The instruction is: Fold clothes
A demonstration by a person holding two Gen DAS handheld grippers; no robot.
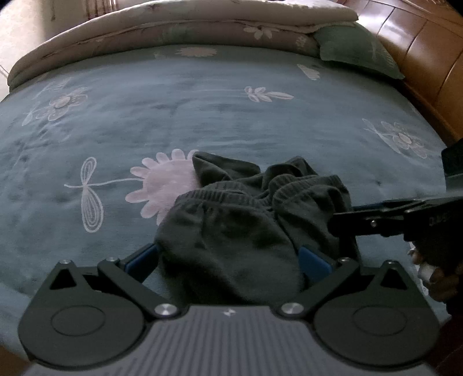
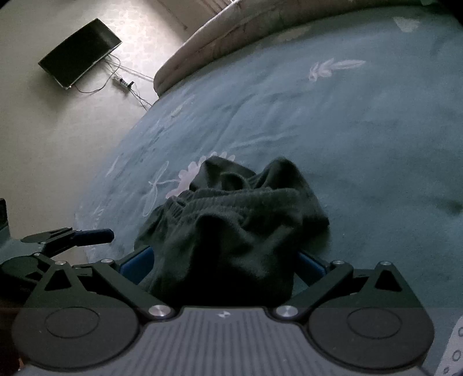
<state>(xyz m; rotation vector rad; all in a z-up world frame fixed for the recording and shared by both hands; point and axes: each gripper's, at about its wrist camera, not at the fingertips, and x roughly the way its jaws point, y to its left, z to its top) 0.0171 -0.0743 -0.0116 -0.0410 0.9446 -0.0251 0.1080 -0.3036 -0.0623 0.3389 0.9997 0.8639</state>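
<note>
A dark grey garment with a ribbed waistband lies crumpled on the teal flowered bedspread. My left gripper is open, its blue-padded fingers spread on either side of the garment's near end. My right gripper is also open and straddles the same garment from the right. The right gripper's fingers show at the right of the left wrist view, beside the garment. The left gripper's finger shows at the left of the right wrist view.
A folded quilt and a green pillow lie at the far end of the bed. A wooden headboard runs along the right. A dark screen and a power strip lie on the floor beyond the bed's edge.
</note>
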